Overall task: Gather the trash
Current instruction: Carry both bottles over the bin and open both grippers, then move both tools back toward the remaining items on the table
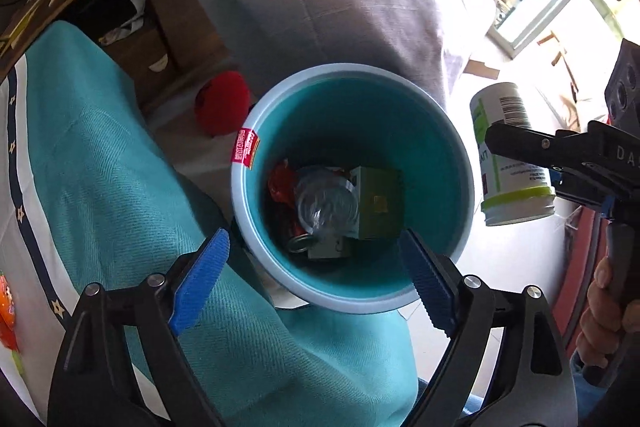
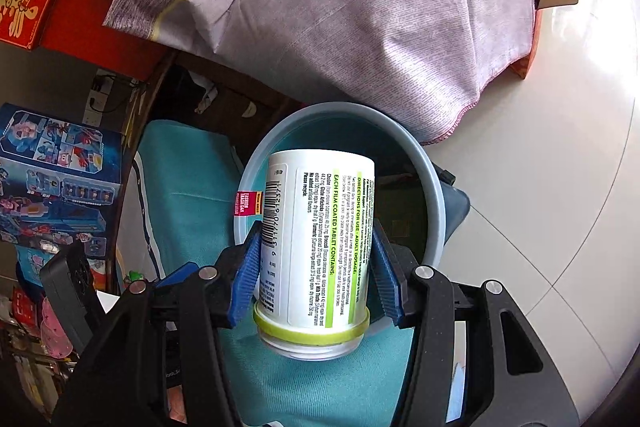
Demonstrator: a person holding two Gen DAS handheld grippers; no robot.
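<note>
My left gripper hangs with its blue ribbed pads spread wide and nothing between them, pointing steeply down over the round teal plastic waste bin with its pale blue rim. At the bottom of the bin lie a crumpled clear plastic wrapper, a red wrapper and a small olive-green carton. My right gripper clamps a white cylindrical supplement bottle with a lime-green band near its open neck; the blue pads press on both sides of the printed label, and the bottle's neck points back toward me while its base reaches out over the bin's rim. From the left camera, that bottle hangs in the air just beside the bin's right edge, not yet inside it. The bin stands against a teal woven cloth, with a lilac sheet-covered mound behind it and glossy white floor tiles to the side.
</note>
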